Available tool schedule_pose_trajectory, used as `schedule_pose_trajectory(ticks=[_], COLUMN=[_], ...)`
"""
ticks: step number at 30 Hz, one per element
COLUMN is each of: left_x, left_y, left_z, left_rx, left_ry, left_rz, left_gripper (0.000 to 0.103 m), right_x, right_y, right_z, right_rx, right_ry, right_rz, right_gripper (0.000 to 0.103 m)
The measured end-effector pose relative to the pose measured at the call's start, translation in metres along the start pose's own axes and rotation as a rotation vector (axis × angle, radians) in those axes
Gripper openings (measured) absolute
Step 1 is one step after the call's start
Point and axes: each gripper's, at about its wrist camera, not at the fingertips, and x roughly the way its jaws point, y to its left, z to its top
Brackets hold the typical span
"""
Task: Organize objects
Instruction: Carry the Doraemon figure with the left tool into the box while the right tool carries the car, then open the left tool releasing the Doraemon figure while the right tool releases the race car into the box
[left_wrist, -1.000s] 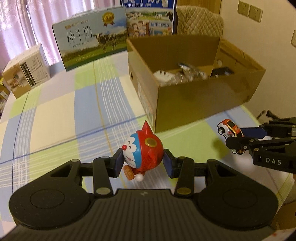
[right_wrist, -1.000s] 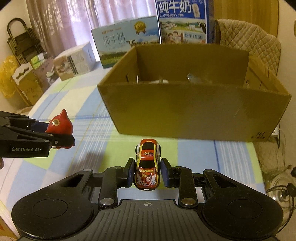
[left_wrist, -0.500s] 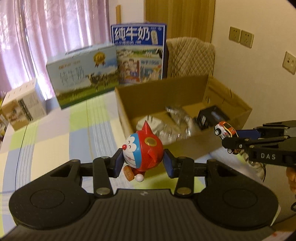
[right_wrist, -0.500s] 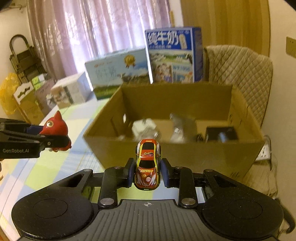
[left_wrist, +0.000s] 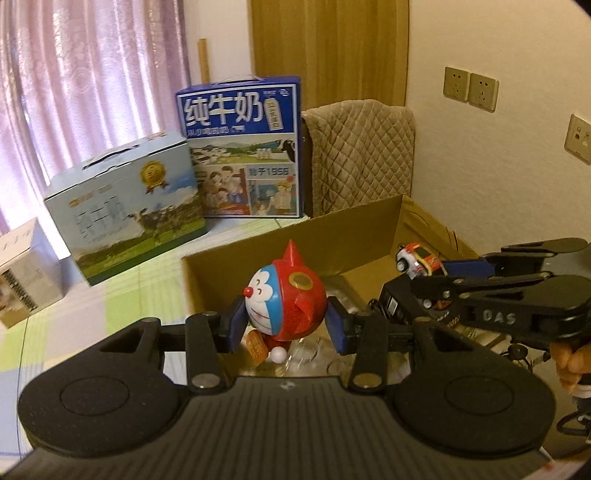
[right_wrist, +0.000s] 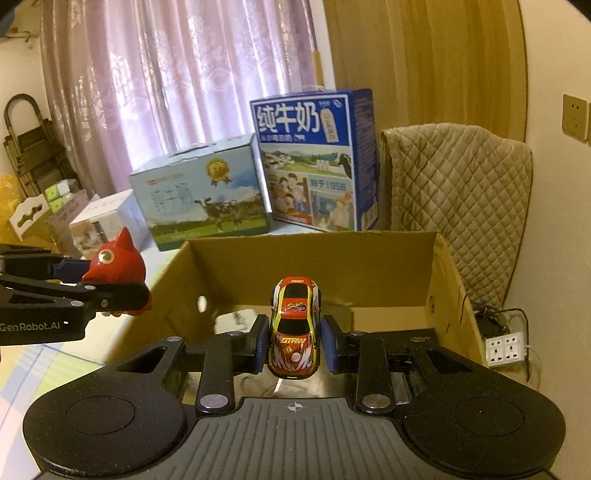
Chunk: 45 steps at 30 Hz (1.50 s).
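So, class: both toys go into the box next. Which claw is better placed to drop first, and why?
Probably the right claw: its car hangs over the open box. The left claw holds its figure nearer the box's left wall, also about ready.

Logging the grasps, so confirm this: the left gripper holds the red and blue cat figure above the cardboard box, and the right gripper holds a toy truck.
One error: the right gripper holds a toy car, not a truck, as the right wrist view shows. The left gripper does hold the cat figure above the cardboard box.
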Motion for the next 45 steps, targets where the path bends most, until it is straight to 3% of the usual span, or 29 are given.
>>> schedule_pose_trajectory(ticks=[18, 34, 45], left_x=[0.109, 0.16, 0.149], left_y=[-0.027, -0.025, -0.006], left_z=[0.018, 0.017, 0.024], left_rx=[0.002, -0.014, -0.035], left_ry=[0.174, 0.261, 0.221], left_rz=[-0.009, 0.007, 0.055], left_gripper=[0.04, 0.042, 0.064], right_x=[0.065, 0.094, 0.102], right_y=[-0.053, -0.071, -0.071], right_z=[0.004, 0.009, 0.015], right_rx=[0.04, 0.062, 0.069], right_ry=[0.113, 0.142, 0.134], right_rz=[-0.038, -0.029, -0.018], right_gripper=[0.027, 0.027, 0.027])
